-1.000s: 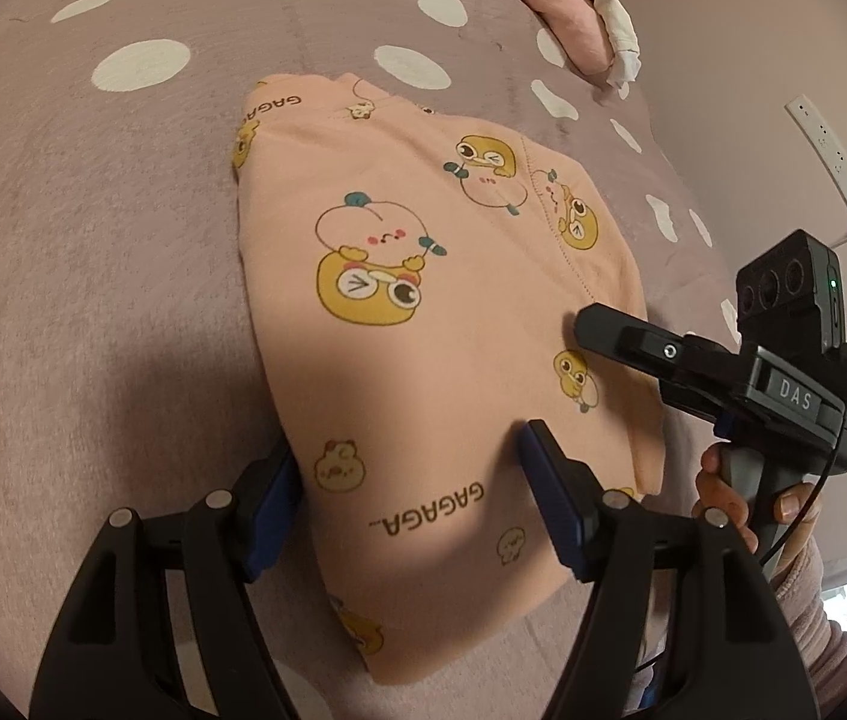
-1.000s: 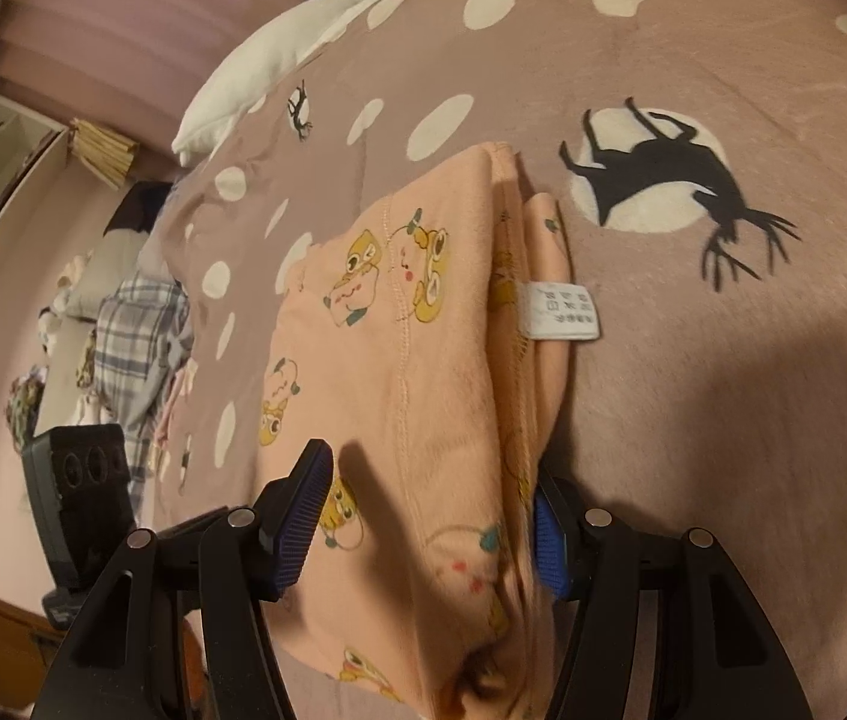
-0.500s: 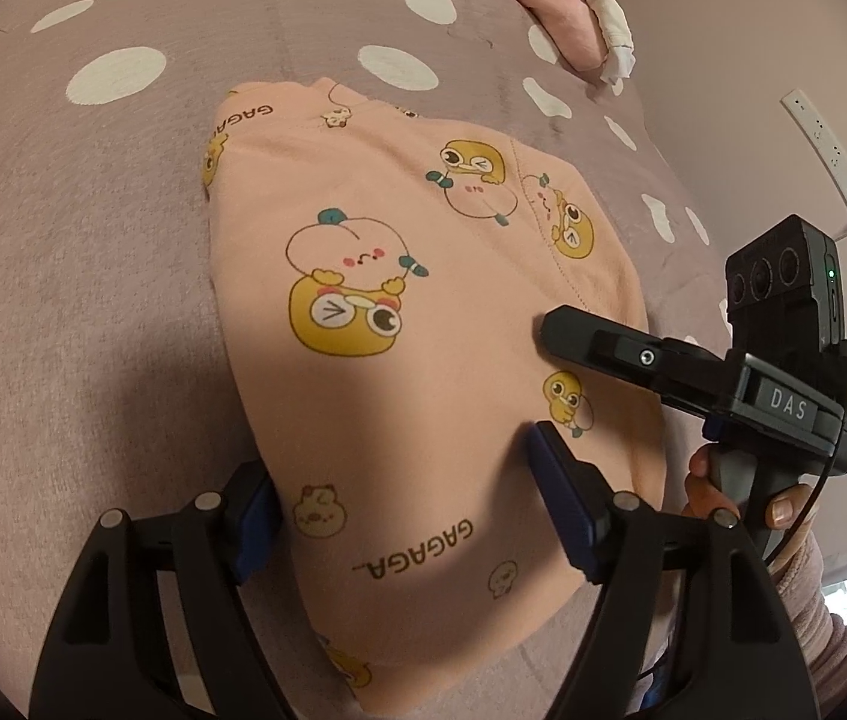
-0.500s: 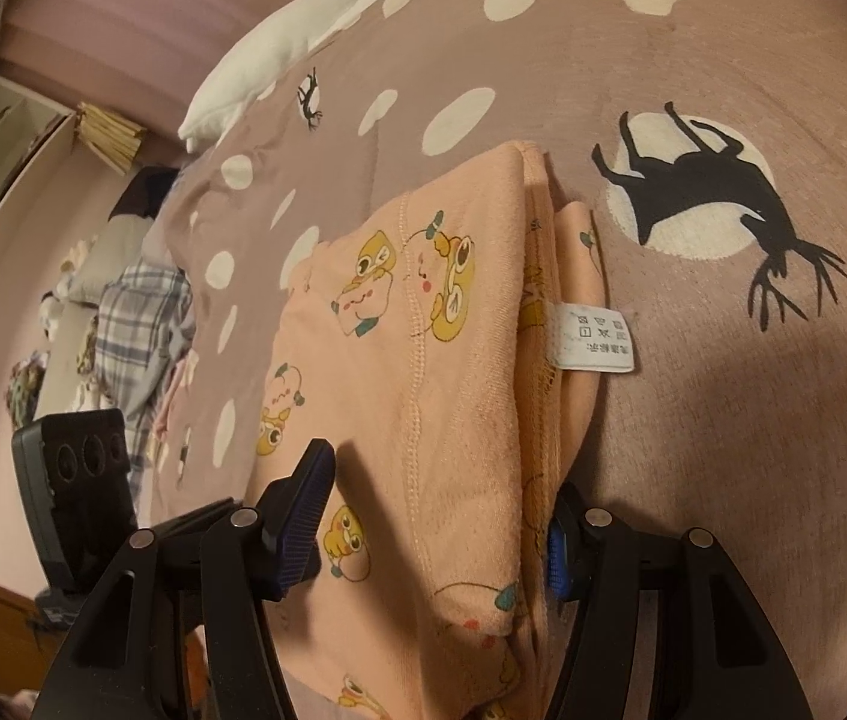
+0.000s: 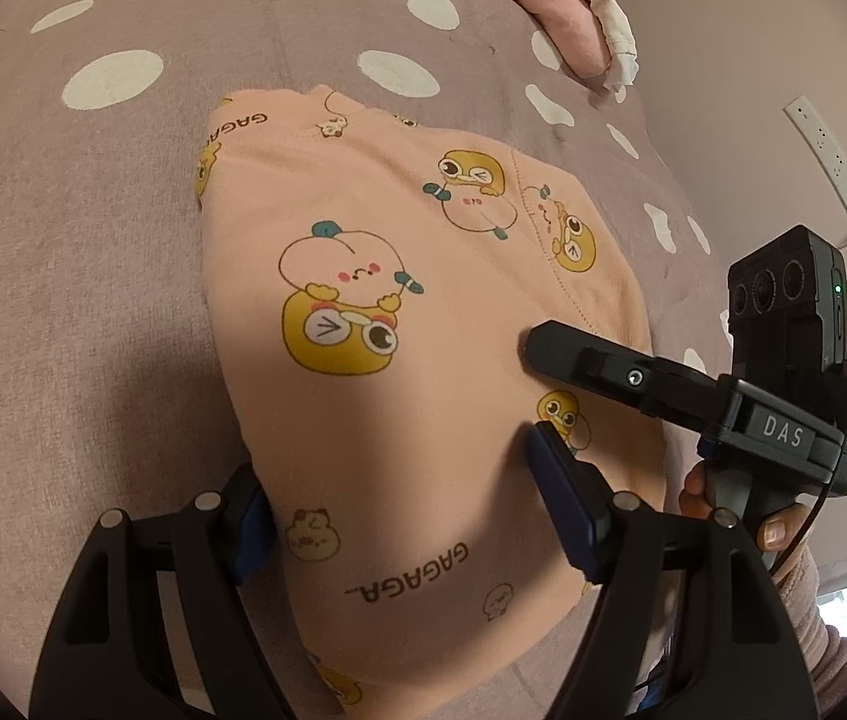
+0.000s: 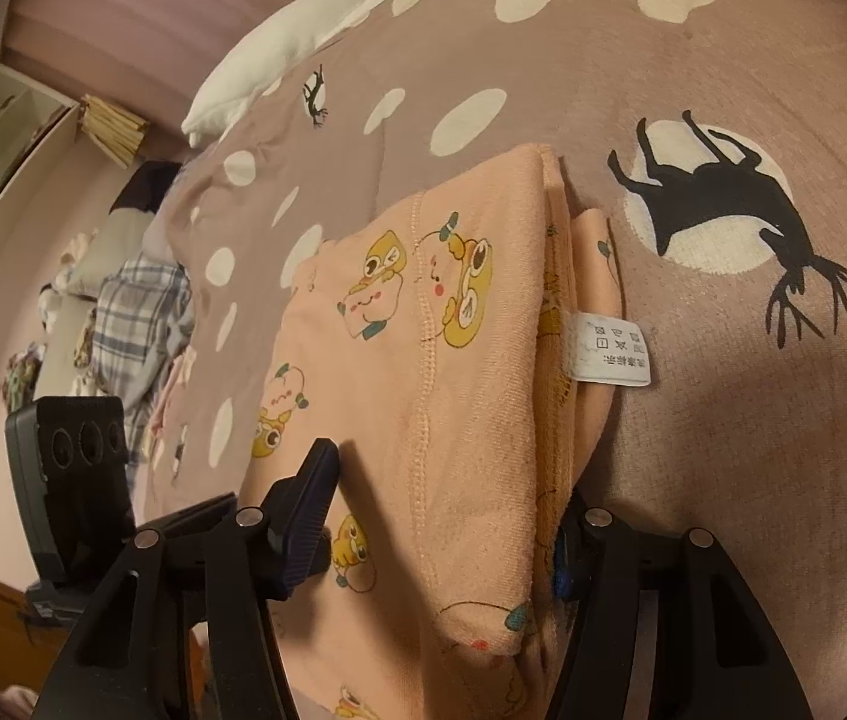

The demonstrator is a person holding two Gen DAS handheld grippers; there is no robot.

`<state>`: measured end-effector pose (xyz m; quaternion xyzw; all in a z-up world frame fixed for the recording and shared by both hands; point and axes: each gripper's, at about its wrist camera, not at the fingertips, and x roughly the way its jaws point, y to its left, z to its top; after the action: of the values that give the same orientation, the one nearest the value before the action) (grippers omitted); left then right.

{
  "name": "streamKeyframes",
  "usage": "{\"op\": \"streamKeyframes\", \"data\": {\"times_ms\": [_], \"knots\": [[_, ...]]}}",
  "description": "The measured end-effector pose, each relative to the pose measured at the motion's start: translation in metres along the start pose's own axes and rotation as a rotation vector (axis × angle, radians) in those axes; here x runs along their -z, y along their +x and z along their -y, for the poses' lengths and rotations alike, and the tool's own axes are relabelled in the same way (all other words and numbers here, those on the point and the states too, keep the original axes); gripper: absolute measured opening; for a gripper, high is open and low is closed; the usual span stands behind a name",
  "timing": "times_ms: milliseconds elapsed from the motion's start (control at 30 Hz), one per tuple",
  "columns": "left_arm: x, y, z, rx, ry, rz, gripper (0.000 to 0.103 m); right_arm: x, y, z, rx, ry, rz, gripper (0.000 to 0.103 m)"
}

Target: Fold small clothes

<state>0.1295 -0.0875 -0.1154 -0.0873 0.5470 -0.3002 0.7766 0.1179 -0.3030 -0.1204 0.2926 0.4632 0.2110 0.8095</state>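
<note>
A folded peach garment (image 5: 399,360) with yellow cartoon prints and "GAGAGA" lettering lies on a mauve polka-dot bedspread (image 5: 63,300). My left gripper (image 5: 393,504) is open, its jaws straddling the garment's near edge. My right gripper (image 6: 441,510) is open too, straddling the other end of the same garment (image 6: 423,360); a white care label (image 6: 606,348) sticks out of the folded layers. The right gripper also shows in the left wrist view (image 5: 663,384), resting over the garment's right side, held by a hand.
A pink and white folded cloth (image 5: 567,18) lies at the far edge of the bed. A wall with a power strip (image 5: 831,168) is on the right. A white pillow (image 6: 303,42), plaid clothing (image 6: 135,330) and a black deer print (image 6: 723,198) are visible.
Both grippers have pushed a little further forward along the garment; it sits deeper between the jaws. The garment itself has stayed folded and in place.
</note>
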Motion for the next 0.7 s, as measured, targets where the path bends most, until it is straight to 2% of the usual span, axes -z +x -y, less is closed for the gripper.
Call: {"op": "streamKeyframes", "data": {"times_ms": [133,233,400,700], "knots": [[0.0,-0.002,-0.001,-0.016,-0.003,0.005,0.066,0.002,-0.001,-0.004,0.017,-0.016,0.012,0.06],[0.001,-0.004,-0.002,-0.031,-0.002,0.01,0.06,0.004,-0.002,-0.008,0.044,-0.038,0.021,0.053],[0.004,-0.007,0.004,-0.098,0.03,0.029,0.053,0.005,-0.005,-0.016,0.07,-0.066,0.04,0.034],[0.005,-0.015,0.008,-0.118,0.056,0.065,0.032,0.01,-0.01,-0.047,0.092,-0.188,0.079,0.028]]}}
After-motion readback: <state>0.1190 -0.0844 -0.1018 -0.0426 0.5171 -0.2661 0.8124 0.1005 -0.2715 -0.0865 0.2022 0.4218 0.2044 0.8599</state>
